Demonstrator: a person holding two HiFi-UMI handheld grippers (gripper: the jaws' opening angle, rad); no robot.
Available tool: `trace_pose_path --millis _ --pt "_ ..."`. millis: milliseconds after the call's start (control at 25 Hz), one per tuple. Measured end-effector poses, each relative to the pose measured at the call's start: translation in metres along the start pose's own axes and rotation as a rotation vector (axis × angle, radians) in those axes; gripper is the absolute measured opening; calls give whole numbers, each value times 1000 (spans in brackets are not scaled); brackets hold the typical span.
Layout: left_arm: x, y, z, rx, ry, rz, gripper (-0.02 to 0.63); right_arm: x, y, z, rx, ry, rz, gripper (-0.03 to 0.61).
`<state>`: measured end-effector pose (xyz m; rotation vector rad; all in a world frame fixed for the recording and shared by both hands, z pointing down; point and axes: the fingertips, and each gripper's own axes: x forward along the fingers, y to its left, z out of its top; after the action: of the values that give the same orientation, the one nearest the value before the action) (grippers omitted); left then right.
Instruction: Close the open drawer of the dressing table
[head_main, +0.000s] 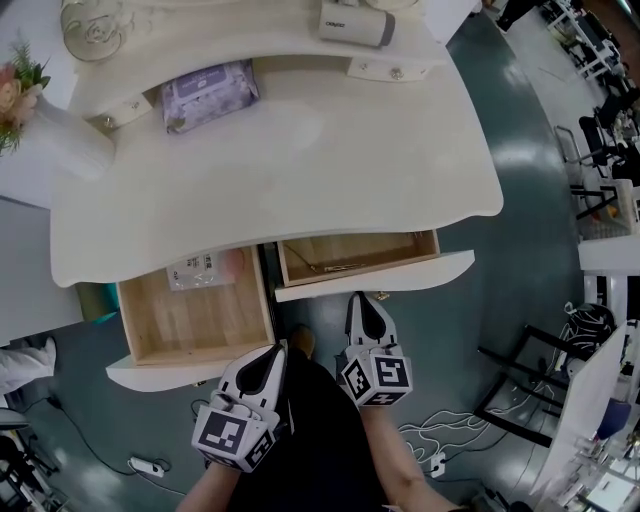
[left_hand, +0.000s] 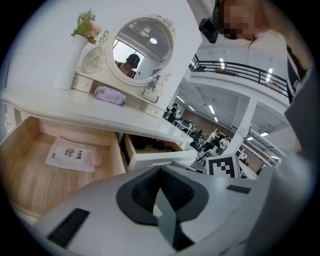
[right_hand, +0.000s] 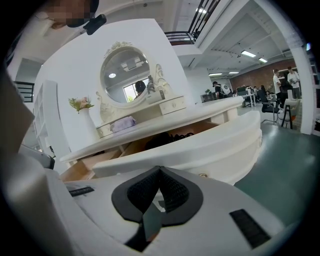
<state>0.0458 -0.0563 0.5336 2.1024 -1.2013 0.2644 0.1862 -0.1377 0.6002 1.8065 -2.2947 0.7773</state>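
Left gripper (left_hand: 161, 168) and right gripper (right_hand: 159, 170) are pressed together; packet (left_hand: 70, 154) in left drawer (left_hand: 27, 172) shows in left gripper view, not right's.

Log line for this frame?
left gripper: shut, empty | right gripper: shut, by right drawer front | left drawer: open | right drawer: open

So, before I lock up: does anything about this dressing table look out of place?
Yes, both drawers stand open. The left drawer is pulled far out, a white packet lying inside; the right drawer is partly out. Nothing looks spilled.
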Motion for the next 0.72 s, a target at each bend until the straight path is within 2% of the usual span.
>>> trace_pose_path --millis 720 --pt "9 27 31 -36 -31 21 14 49 3 22 -13 -34 0 25"
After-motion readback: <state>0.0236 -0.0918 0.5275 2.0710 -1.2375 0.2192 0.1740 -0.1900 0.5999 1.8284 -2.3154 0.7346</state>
